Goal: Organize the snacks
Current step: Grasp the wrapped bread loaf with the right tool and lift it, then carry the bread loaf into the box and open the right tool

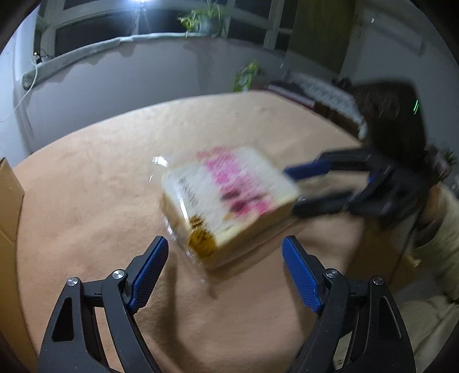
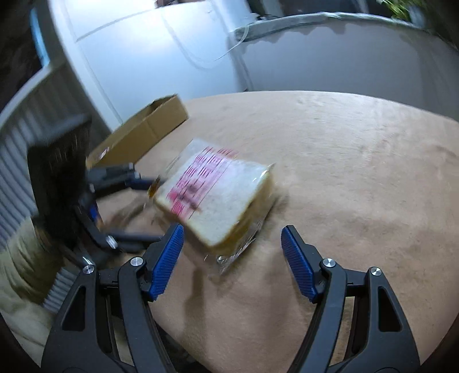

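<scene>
In the left wrist view, the left gripper point(image 1: 225, 252) is seen at the near edge with its blue-padded jaws set wide apart and nothing pressed between them; just beyond its fingertips a clear-wrapped pack of sliced bread point(image 1: 229, 198), printed in pink, is seen on the tan table cover point(image 1: 100, 186), blurred by motion; whether the pack rests flat or is tilted off the cover cannot be told. From the right, the right gripper point(image 1: 292, 190) is reached in toward the pack's right end, its jaws apart, one finger above and one below that end; whether the pads touch the wrap cannot be told. A cardboard box point(image 1: 10, 206) is cut off at the left edge; a green snack bag point(image 1: 245, 76) is seen far off, beyond the table's far edge, and a potted plant point(image 1: 205, 20) stands on the window sill.

In the right wrist view, the right gripper point(image 2: 232, 246) is held with jaws apart, not clamped on anything; the bread pack point(image 2: 218, 192) lies just beyond its tips, nearer the left finger. The left gripper point(image 2: 155, 211) is seen at the left, open, its tips beside the pack's left end. An open cardboard box point(image 2: 143, 132) is set at the far left of the table cover point(image 2: 358, 172), apart from the pack.
</scene>
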### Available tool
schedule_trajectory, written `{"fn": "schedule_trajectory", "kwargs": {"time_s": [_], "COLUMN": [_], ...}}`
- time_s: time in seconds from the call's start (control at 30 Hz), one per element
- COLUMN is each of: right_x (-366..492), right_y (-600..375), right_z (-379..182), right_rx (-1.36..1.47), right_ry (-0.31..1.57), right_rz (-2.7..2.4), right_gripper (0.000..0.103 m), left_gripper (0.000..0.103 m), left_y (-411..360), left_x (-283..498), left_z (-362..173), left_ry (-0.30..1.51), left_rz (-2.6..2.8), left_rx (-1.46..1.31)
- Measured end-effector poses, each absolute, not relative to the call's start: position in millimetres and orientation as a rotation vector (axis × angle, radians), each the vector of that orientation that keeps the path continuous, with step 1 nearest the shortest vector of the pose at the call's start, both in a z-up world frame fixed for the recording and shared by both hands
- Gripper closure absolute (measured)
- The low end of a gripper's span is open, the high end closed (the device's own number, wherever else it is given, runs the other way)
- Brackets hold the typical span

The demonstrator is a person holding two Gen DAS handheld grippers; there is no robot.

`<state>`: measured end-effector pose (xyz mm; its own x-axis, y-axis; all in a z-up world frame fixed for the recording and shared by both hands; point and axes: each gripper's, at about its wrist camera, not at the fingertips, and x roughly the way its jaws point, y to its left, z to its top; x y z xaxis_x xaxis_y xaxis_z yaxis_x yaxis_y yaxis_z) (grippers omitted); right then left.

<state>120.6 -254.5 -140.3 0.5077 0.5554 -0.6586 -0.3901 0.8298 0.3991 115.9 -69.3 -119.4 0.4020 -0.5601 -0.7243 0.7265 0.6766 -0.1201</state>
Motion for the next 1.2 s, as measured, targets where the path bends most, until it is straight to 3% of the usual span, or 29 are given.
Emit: {"fn": "schedule_trajectory", "kwargs": {"time_s": [0.2,0.23,0.57,0.9,1.2], "right_x": [146,147,136,127,136], "right_y": [-248,-246,-225,-176,-102], "right_z": [-149,-150,-116,-54,-31], "right_rx": [0.352,0.360,0.271,0.192,0.130], "right_ry": [0.907,0.905,0.844,0.747,0.713], "right_rz": [0.499,0.498,0.429,0.496,0.596], "right_gripper": [0.030,0.034,0.041,0.041,0.041], "left_gripper": [0.022,0.023,0.032,0.032,0.032], "left_y": [-91,-95,-105,-60,-3], "left_x": [124,127,117,91,82], "left_z": [-123,-125,-120,-74,-53], "left_ry": [0.807,0.806,0.754,0.648,0.583], "left_rz": [-0.767,-0.745,-0.657,-0.575,-0.469], "left_rx": [0.258,0.262,0.194,0.140,0.111]}}
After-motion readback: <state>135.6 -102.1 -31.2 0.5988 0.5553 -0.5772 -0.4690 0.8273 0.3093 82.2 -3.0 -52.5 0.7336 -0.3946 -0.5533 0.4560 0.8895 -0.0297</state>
